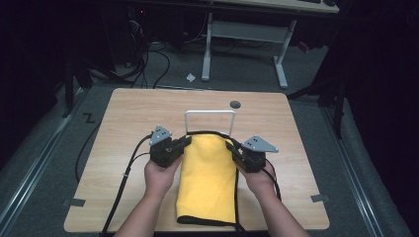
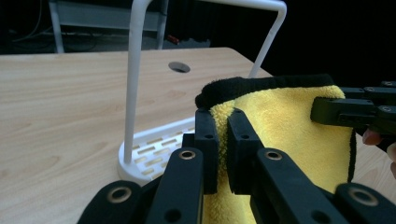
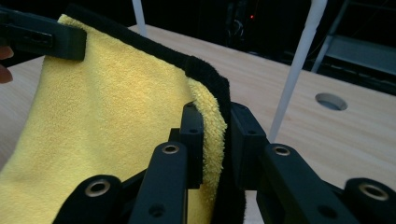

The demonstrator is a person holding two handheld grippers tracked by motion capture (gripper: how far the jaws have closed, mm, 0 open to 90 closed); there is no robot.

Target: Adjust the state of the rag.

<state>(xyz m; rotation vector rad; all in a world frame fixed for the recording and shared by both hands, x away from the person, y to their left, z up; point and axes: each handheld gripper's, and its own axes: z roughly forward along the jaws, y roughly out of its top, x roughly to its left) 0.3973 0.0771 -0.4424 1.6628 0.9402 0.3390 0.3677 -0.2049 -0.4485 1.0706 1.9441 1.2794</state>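
Item: yellow towel (image 1: 207, 177), black-edged, folded lengthwise. Its far end is lifted just in front of the white wire rack (image 1: 210, 114); its near end trails on the wooden table (image 1: 123, 118) toward the person.

Left gripper (image 1: 187, 143): jaws nearly closed, pinching the towel's left top corner.

Right gripper (image 1: 231, 147): jaws likewise clamped on the right top corner.

Both corners are held level, apparently to keep the top edge taut and ready for draping over the rack's bar.

Obscured: the rack's slotted base (image 2: 154, 149) sits partly behind the towel; the rear layers of the fold are hidden; the towel's near edge is partly cut off.
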